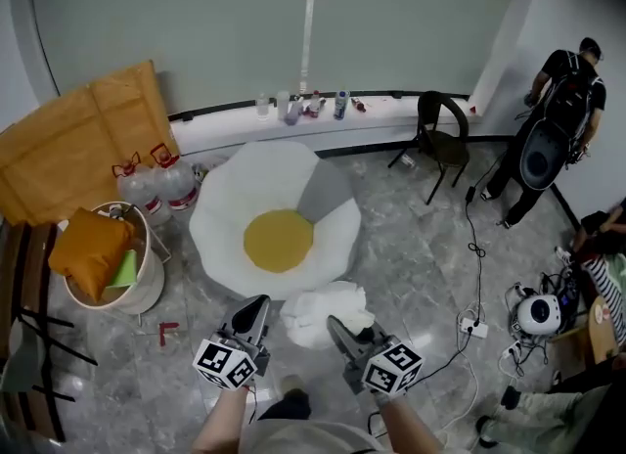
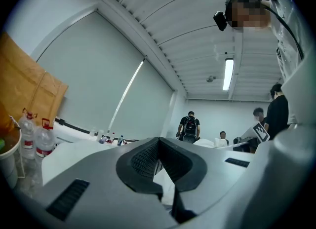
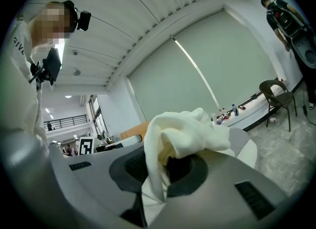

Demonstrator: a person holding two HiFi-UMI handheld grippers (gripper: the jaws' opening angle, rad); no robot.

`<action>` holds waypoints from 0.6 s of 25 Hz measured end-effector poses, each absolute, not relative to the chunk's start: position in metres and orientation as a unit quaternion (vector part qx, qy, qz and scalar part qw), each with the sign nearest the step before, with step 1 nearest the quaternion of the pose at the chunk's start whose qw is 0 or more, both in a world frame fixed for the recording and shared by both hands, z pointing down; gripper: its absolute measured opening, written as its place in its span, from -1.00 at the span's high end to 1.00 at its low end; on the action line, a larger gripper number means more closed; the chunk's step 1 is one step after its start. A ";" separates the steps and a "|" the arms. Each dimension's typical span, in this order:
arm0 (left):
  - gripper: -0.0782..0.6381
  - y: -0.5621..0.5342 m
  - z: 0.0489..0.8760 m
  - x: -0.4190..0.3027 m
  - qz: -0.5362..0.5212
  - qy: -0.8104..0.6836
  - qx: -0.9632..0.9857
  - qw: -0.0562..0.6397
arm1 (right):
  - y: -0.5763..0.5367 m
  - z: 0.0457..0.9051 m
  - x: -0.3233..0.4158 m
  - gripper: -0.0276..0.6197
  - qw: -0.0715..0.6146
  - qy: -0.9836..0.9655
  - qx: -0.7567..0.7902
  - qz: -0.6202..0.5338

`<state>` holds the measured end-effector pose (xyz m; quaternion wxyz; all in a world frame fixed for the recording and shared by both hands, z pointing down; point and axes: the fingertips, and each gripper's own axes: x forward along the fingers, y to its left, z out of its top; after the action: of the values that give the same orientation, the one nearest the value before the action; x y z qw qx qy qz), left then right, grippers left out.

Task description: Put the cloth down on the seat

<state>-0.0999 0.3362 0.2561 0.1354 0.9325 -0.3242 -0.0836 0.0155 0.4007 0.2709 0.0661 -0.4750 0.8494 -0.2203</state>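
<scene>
Soft white cloth (image 1: 318,313); matt fabric seat (image 1: 220,219); glossy marbled floor (image 1: 421,261).

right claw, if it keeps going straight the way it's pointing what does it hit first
The right claw, shut on the cloth, would most likely meet the egg-shaped seat at its near white rim first, though depth is hard to judge.

text: none readable | labels: none | numbers: none
</scene>
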 end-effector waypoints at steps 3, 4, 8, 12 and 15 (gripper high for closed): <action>0.74 0.306 0.258 -0.099 -0.081 -0.323 0.933 0.138 | 0.371 0.272 0.018 0.72 0.069 0.847 -0.478 -0.221; 0.74 0.298 0.259 -0.099 -0.080 -0.324 0.932 0.139 | 0.363 0.273 0.018 0.72 0.071 0.847 -0.479 -0.222; 0.74 0.272 0.265 -0.104 -0.081 -0.325 0.932 0.141 | 0.337 0.277 0.016 0.72 0.076 0.846 -0.477 -0.227; 0.74 0.253 0.263 -0.105 -0.078 -0.328 0.930 0.145 | 0.315 0.278 0.017 0.72 0.075 0.844 -0.478 -0.232; 0.74 0.242 0.267 -0.108 -0.080 -0.330 0.930 0.144 | 0.303 0.280 0.015 0.72 0.073 0.846 -0.473 -0.236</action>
<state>-0.1077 0.2419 0.2669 0.1444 0.9295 -0.3296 -0.0803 0.0153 0.3029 0.2800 0.0735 -0.4729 0.8457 -0.2360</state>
